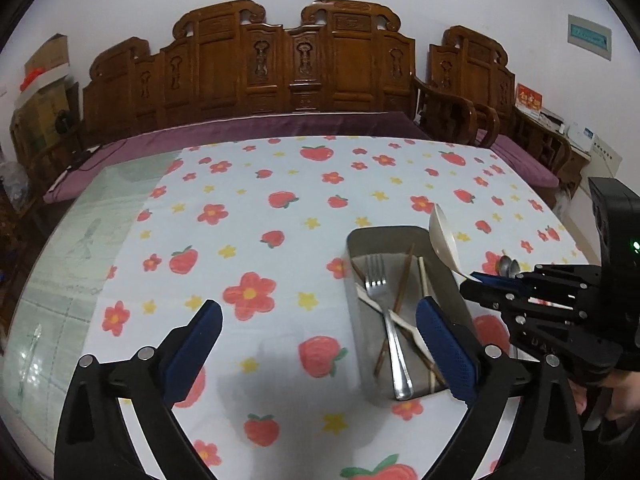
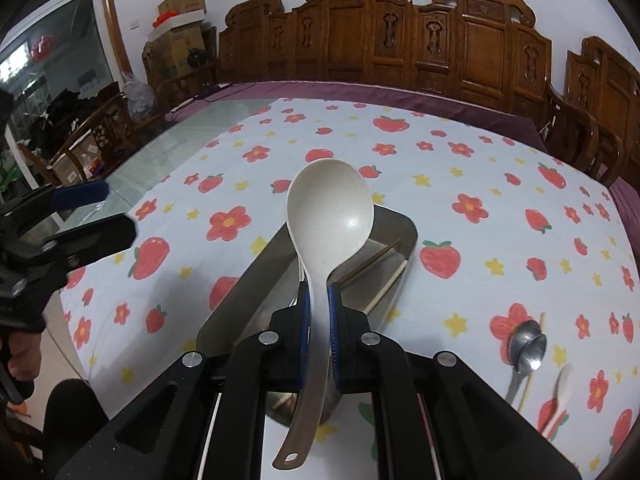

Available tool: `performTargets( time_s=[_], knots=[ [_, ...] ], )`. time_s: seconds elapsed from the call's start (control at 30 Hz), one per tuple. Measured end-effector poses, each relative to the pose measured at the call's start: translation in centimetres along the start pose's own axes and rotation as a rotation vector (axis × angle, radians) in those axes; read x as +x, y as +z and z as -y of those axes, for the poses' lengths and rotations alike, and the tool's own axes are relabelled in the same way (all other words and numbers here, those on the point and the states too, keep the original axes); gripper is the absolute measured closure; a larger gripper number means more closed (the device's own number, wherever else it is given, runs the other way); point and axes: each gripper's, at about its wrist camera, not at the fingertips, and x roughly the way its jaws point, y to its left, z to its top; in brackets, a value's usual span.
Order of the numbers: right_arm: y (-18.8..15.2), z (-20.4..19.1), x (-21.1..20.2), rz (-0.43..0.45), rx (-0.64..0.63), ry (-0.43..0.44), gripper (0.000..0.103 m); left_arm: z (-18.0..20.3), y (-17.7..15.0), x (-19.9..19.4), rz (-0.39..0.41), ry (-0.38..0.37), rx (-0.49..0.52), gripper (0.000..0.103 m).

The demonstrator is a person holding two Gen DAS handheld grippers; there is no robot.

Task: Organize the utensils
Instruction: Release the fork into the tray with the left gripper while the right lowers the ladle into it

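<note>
My right gripper [image 2: 318, 300] is shut on the handle of a large white serving spoon [image 2: 330, 208] and holds it above the metal tray [image 2: 236, 296]. In the left wrist view the spoon [image 1: 442, 236] is over the right rim of the tray [image 1: 354, 240]. The tray holds a metal fork [image 1: 382, 300], brown chopsticks [image 1: 400, 292] and pale chopsticks [image 1: 423, 276]. My left gripper [image 1: 320, 320] is open and empty, low over the cloth at the tray's near left. It also shows in the right wrist view [image 2: 92, 212].
A metal spoon [image 2: 528, 348], a small white spoon [image 2: 560, 392] and a pale chopstick lie on the flowered tablecloth [image 2: 460, 168] right of the tray. Bare glass tabletop [image 1: 60, 264] lies to the left. A carved wooden bench [image 1: 288, 64] stands behind the table.
</note>
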Motion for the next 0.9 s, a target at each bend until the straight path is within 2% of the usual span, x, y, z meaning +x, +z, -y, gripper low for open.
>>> performTargets(
  time_s=[0.43,0.8,0.9],
  knots=[
    [0.1,-0.1,6.4,-0.08,0.114,0.024,0.092,-2.4,-1.6,0.6,-0.033,0.025,-0.008,0.009],
    [0.6,0.6,9.0,-0.12,0.115,-0.075,0.092,-2.8,-2.1,0.5,-0.041,0.034,-0.002,0.009],
    [0.7,1.4,8.9,-0.118,0.125,-0.071,0.089,-2.8,-2.1,0.5,-0.041,0.033,-0.004,0.009]
  ],
)
